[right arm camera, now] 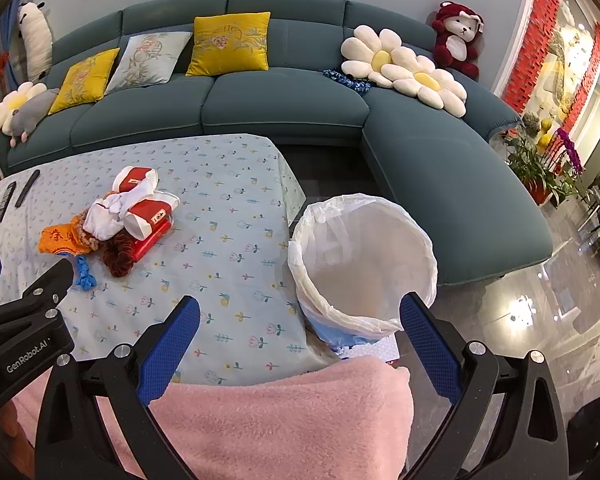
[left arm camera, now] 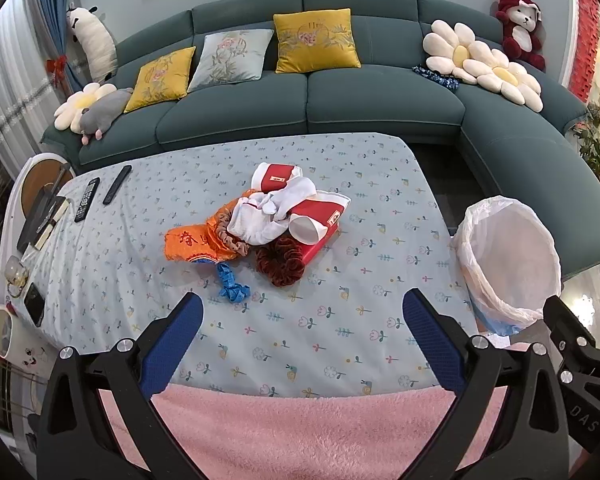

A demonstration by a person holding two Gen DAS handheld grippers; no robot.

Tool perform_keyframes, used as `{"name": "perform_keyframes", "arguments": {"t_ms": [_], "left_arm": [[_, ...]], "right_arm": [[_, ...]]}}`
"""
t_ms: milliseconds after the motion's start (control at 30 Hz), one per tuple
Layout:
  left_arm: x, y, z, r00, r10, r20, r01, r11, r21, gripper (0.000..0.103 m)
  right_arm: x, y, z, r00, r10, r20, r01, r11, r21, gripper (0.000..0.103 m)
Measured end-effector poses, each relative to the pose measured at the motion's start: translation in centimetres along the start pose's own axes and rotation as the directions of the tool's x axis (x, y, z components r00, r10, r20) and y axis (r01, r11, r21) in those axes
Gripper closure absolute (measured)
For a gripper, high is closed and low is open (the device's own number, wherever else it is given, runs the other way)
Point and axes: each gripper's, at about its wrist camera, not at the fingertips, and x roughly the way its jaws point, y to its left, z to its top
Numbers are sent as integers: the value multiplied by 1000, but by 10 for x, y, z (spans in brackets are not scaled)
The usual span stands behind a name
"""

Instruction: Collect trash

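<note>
Left wrist view: left claw (left arm camera: 302, 310) gapes wide, empty, low in frame. Above it, mid-frame on the floral cloth worktop (left arm camera: 380, 208), a trash heap (left arm camera: 266, 220): 2 red-and-white paper cups, crumpled white tissue, orange wrapper, blue strip. Right wrist view: right claw (right arm camera: 300, 316), equally wide and empty, frames the round plastic-lined bin (right arm camera: 364, 260).

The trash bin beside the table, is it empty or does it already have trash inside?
Empty, as far as visible: the trash bin shows only its white liner inside; the very bottom is hidden.

Floral pale-blue tablecloth (left arm camera: 340, 344) — teal sofa (left arm camera: 380, 96).
</note>
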Motion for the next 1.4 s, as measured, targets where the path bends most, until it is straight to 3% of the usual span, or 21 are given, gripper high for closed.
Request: {"name": "perform_keyframes", "arguments": {"t_ms": [1400], "left_arm": [[2, 5, 2, 1000, 19, -5, -19, 1000, -11, 8]], "right_arm": [[2, -1, 0, 1000, -12, 4, 12, 1000, 6, 8]]}}
